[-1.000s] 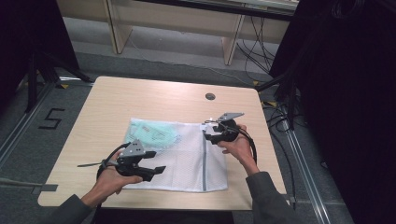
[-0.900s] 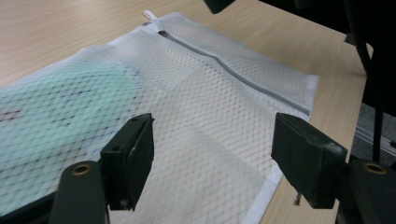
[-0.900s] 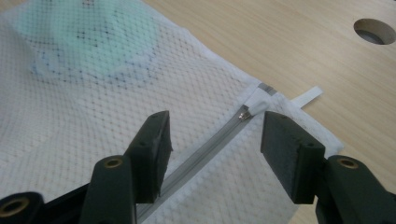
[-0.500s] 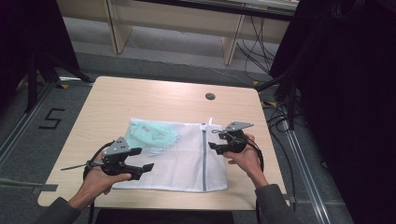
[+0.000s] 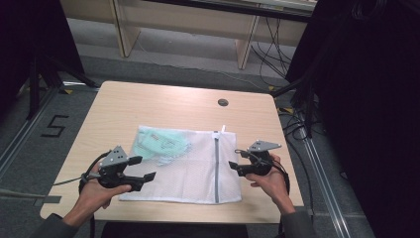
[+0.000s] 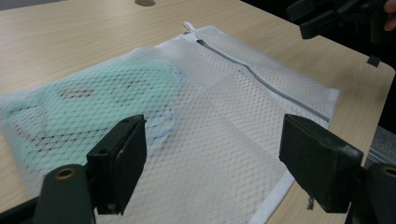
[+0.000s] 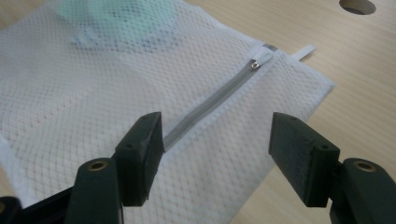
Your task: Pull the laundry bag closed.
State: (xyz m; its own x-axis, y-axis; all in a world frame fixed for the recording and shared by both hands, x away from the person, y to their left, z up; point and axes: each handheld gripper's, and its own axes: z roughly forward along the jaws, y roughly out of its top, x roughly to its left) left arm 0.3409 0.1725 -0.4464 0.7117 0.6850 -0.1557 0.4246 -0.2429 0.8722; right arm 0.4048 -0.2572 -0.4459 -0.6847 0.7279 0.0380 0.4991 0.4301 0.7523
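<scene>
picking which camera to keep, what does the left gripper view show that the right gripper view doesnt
The left gripper view alone takes in most of the green cloth inside the mesh bag, and the other gripper at the far table edge. The right gripper view alone gives a close look at the zipper pull, sitting at the end of the zipper nearest the white tab. Both share the white bag lying flat on the wooden table, the zipper line, the table's round hole, and a pair of open black jaws over the bag.
</scene>
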